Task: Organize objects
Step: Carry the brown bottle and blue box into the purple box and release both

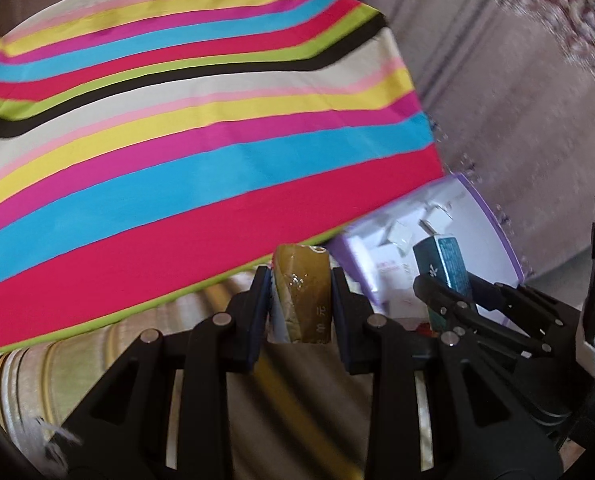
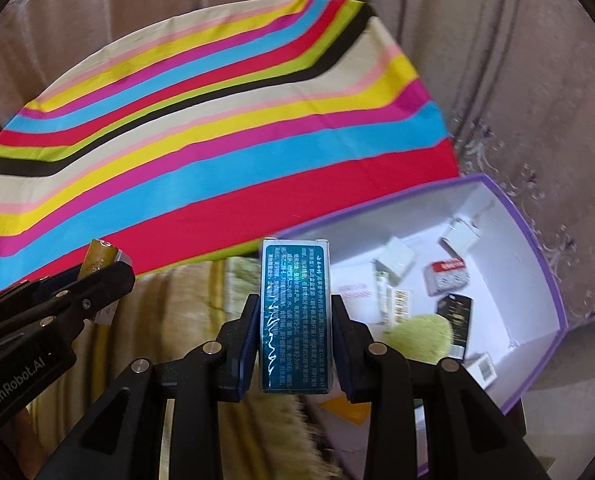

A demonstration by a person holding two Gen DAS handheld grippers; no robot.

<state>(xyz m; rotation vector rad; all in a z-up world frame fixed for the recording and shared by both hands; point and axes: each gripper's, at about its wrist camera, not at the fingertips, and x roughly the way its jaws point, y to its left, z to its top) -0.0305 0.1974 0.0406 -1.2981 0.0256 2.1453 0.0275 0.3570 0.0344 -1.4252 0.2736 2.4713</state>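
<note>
Two hand-held grippers, each loaded, hang above a striped cloth (image 2: 217, 128) that fills the upper left of both views. The right gripper (image 2: 295, 320) is clamped on a teal box (image 2: 295, 316), printed face to the camera, its long axis running up the frame in line with the fingers. The left gripper (image 1: 299, 300) is closed on an olive-brown packet (image 1: 303, 292) (glossy, with some lettering too blurred to read), also standing along its fingers.

The destination appears to be the purple-edged white box (image 2: 537, 240), open at the right of the right wrist view and already holding small cartons and a green brush (image 2: 417, 336). It lies to the right of both tools, and the right gripper looks nearer: in the left wrist view the box (image 1: 493, 216) sits beyond the other gripper (image 1: 453, 292).
</note>
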